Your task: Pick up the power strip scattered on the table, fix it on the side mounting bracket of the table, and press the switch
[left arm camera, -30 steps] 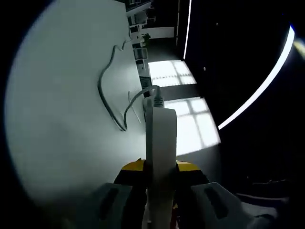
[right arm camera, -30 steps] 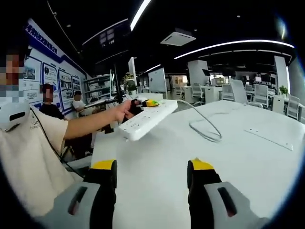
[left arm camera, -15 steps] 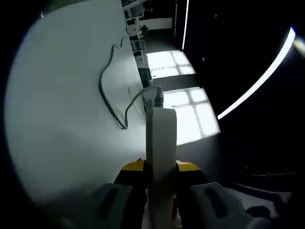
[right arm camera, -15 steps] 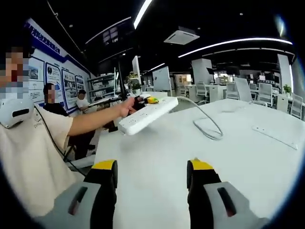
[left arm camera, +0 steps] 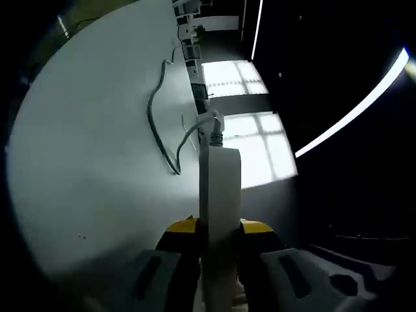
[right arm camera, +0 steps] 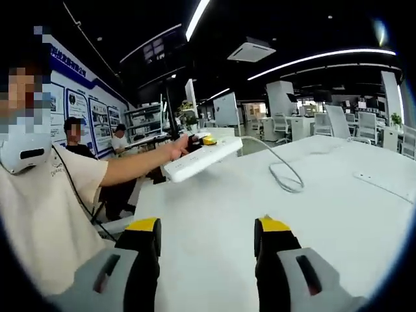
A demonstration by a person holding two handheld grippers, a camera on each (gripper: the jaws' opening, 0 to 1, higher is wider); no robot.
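Observation:
In the left gripper view my left gripper (left arm camera: 218,227) is shut on the white power strip (left arm camera: 220,188), which stands edge-on between the yellow-tipped jaws. Its grey cable (left arm camera: 166,123) runs from the far end and loops over the white table (left arm camera: 84,149). In the right gripper view the same power strip (right arm camera: 203,158) hangs above the table's left edge, carried in the left gripper (right arm camera: 201,138) at the end of the person's outstretched arm. My right gripper (right arm camera: 207,227) is open over the table (right arm camera: 338,214), nothing between its fingers, well short of the strip.
The cable loop (right arm camera: 286,177) lies on the table's middle. A thin flat strip (right arm camera: 383,185) lies at the right. The person's torso (right arm camera: 45,214) fills the left side. Other people, shelves, desks and chairs stand beyond the table.
The left gripper view has tilted slightly, showing more table. In the right gripper view the held strip has drifted a little lower and nearer the table edge. Both grips are unchanged.

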